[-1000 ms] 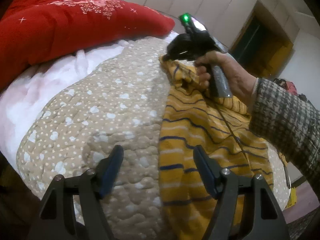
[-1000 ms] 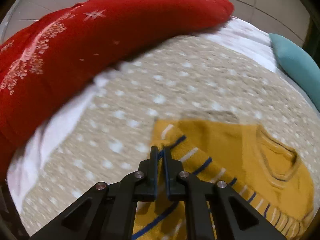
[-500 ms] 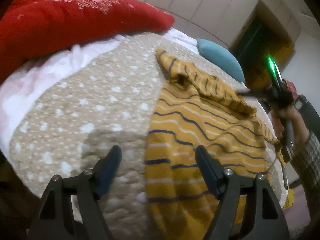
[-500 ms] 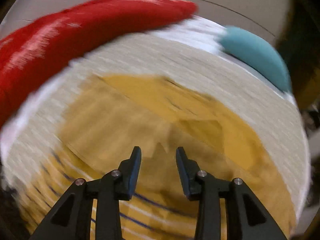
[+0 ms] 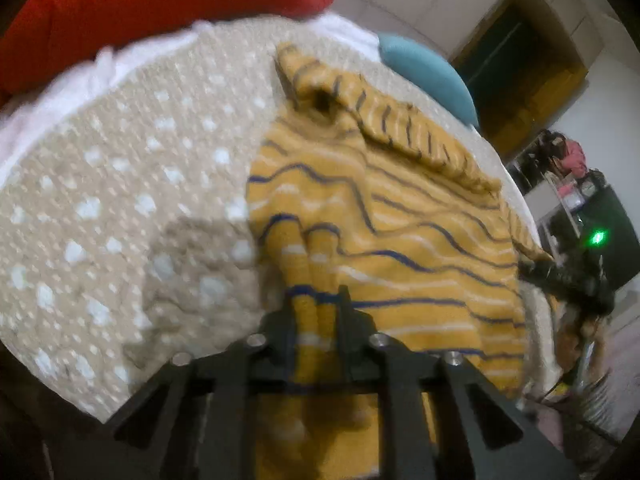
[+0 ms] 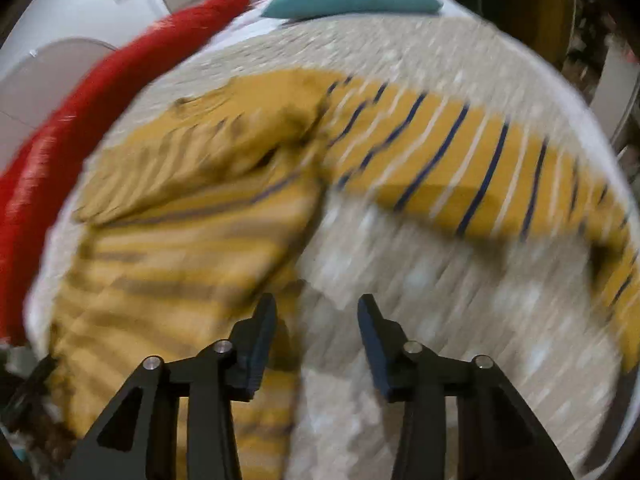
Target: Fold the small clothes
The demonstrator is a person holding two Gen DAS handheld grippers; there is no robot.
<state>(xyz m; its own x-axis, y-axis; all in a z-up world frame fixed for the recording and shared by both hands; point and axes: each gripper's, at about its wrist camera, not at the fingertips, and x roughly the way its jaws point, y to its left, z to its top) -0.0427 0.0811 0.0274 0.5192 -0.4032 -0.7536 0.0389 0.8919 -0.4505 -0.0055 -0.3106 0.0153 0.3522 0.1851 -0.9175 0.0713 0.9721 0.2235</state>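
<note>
On the dotted beige bed quilt (image 5: 120, 200), yellow striped sweater (image 5: 400, 240) lies spread; left gripper (image 5: 316, 312) pinches its hem fold, right gripper (image 6: 316, 328) wide apart, holding nothing, above quilt beside sweater.

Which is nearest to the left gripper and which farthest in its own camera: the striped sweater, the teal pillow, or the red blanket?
From the left gripper:
1. Striped sweater, pinched between the fingers.
2. and 3. Teal pillow, upper right, and red blanket, upper left, both lie at the bed's far end; too close to call.

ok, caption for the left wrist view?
Left hand-held gripper shut on a pinched fold of the yellow striped sweater lying on the dotted beige quilt.
</note>
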